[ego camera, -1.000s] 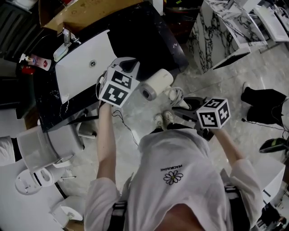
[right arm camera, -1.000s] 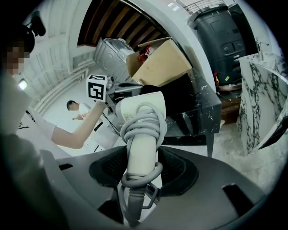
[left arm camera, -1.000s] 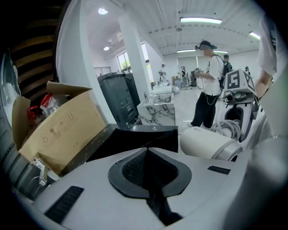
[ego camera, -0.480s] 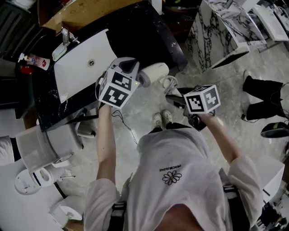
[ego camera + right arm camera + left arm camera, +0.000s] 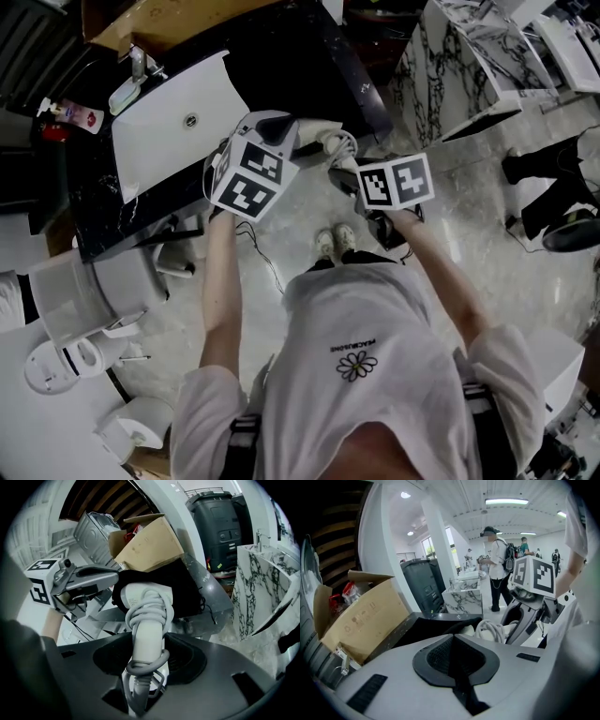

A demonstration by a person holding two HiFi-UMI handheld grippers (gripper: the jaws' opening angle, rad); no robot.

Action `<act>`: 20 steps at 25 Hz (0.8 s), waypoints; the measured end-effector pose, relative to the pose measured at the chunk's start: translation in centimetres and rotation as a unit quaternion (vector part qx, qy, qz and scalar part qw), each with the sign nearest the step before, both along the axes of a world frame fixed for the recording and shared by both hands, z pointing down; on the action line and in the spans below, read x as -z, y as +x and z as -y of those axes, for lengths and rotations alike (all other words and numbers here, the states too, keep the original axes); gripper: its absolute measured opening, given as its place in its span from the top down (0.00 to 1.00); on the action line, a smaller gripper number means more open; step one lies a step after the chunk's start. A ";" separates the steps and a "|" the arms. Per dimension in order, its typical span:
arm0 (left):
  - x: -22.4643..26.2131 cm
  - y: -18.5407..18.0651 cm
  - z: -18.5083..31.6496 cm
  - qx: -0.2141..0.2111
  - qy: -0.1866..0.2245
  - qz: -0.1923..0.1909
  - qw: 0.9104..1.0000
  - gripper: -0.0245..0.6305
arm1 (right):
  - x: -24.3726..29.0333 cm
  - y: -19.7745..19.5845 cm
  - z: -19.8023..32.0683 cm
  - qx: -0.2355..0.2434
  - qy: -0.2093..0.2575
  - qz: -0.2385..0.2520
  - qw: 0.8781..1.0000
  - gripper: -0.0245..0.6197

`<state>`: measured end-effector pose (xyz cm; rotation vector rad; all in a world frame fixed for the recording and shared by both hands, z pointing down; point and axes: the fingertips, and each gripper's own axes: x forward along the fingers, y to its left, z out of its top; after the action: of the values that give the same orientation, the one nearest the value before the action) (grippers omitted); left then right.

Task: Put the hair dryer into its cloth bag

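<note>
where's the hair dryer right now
In the right gripper view the hair dryer is held by its cord-wrapped handle in the right gripper, its head at the black cloth bag that the left gripper holds.

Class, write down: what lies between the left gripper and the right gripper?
The white hair dryer, cord coiled round its handle, its head at the black cloth bag; head and right gripper views show it.

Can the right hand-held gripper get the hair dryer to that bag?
Probably yes: the right hand-held gripper holds the hair dryer at the mouth of the bag, which the left hand-held gripper pinches; nothing between.
</note>
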<state>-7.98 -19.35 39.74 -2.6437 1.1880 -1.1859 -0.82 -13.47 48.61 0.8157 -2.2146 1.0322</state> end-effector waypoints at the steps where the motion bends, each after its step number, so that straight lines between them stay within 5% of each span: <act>1: 0.0 0.1 0.0 0.000 0.000 0.000 1.000 0.93 | 0.0 -0.4 0.7 0.004 0.004 -0.005 1.000 0.66; 20: 0.5 0.5 0.8 0.004 0.002 -0.008 1.000 0.93 | -0.5 -4.8 10.4 -0.037 0.044 -0.039 0.998 0.66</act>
<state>-7.46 -20.14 39.29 -2.6532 1.2018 -1.1647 -5.66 -23.90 49.10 0.9663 -2.1908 0.9254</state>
